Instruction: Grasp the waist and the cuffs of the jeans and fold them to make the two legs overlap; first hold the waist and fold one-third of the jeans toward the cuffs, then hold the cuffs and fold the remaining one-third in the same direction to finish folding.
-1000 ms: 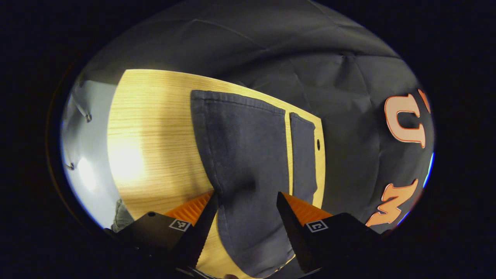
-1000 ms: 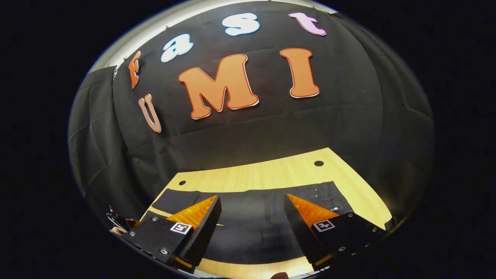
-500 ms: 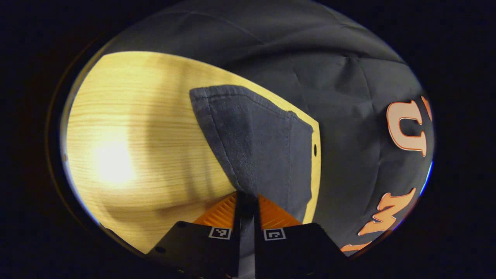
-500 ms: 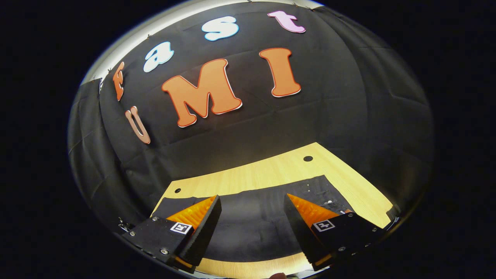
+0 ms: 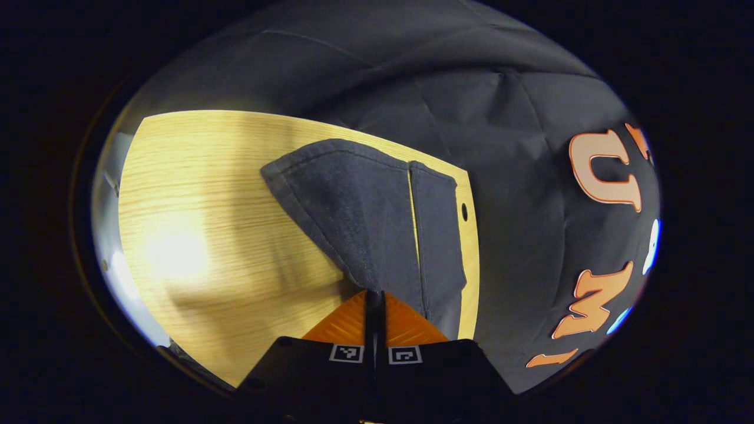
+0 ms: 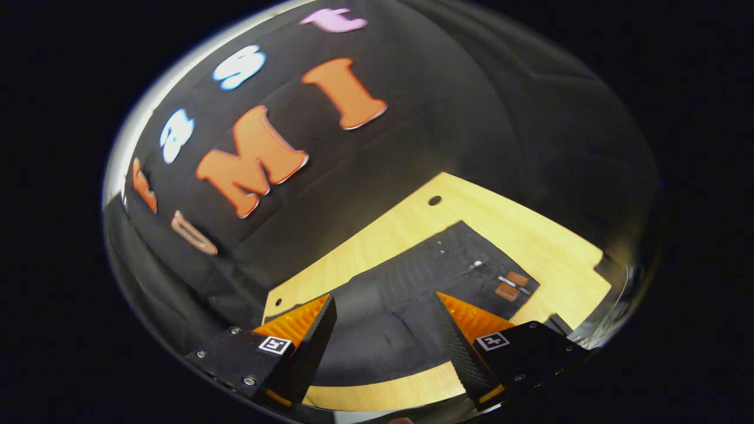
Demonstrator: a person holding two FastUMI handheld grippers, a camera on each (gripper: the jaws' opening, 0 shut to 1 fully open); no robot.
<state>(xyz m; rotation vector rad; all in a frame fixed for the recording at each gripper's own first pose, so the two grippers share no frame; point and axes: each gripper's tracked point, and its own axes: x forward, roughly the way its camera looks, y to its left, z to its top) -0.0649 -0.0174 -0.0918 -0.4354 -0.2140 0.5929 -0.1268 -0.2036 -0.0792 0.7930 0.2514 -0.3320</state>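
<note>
On the surface (image 5: pixel 194 194): dark jeans (image 5: pixel 365 218) lie flat, cuffs toward the far edge, waist (image 6: pixel 500 282) at the other end.
Left gripper (image 5: pixel 374 303): clamped on a cuff corner, lifting it, likely to carry that leg over the other.
Right gripper (image 6: pixel 383 330): jaws apart above the jeans near the waist, holding nothing, seemingly lining up its own grasp.
Change: a second ago the left gripper was wide open; the right view has since tilted.
</note>
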